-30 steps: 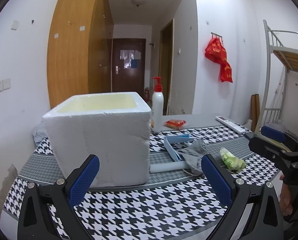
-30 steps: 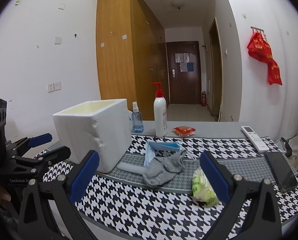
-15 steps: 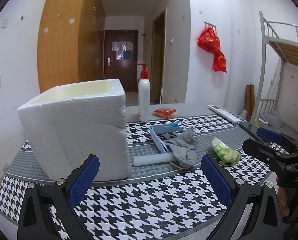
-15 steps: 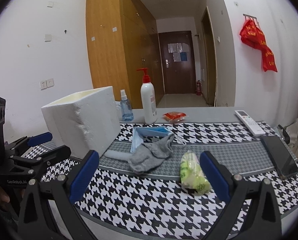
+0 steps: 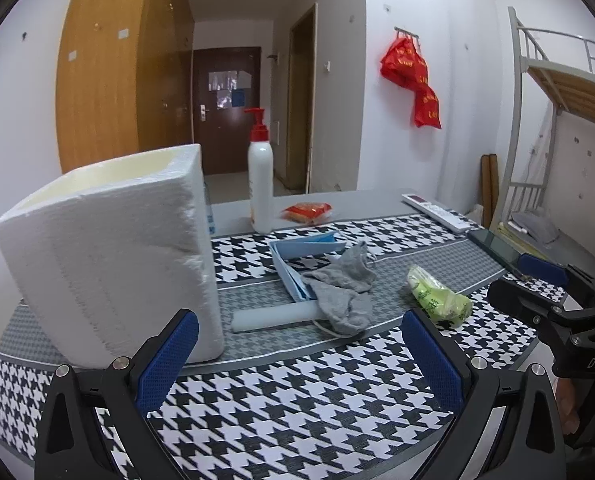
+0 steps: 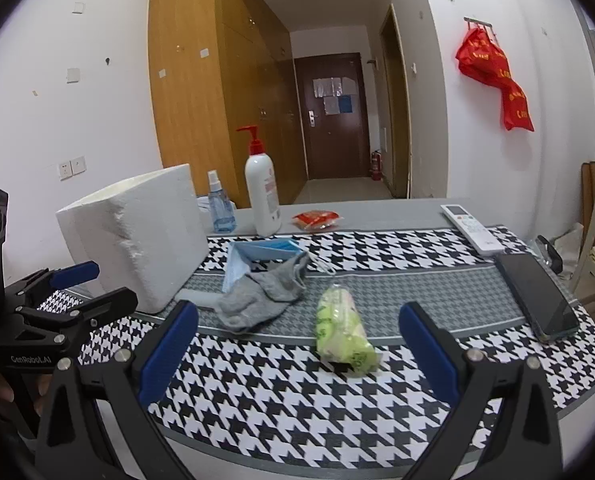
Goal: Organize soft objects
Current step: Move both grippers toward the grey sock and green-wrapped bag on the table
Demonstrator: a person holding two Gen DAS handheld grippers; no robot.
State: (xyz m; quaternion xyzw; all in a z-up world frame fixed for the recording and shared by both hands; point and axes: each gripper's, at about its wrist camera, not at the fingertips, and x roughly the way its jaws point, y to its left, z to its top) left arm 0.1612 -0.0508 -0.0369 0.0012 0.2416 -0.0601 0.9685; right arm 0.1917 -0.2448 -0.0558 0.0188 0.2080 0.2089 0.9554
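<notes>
Both my tongs hang above the near edge of the table (image 6: 377, 420), each spread wide and holding nothing: left tongs (image 5: 297, 354), right tongs (image 6: 297, 344). Ahead of my left tongs, toward their left, stands one white foam box (image 5: 109, 264). Between the two tongs' lines of sight lie one grey sock (image 6: 261, 300), draped over one blue face mask (image 6: 257, 254), and one white roll (image 5: 273, 318) beside the box. Just ahead of my right tongs lies one green plastic-wrapped bundle (image 6: 343, 334).
</notes>
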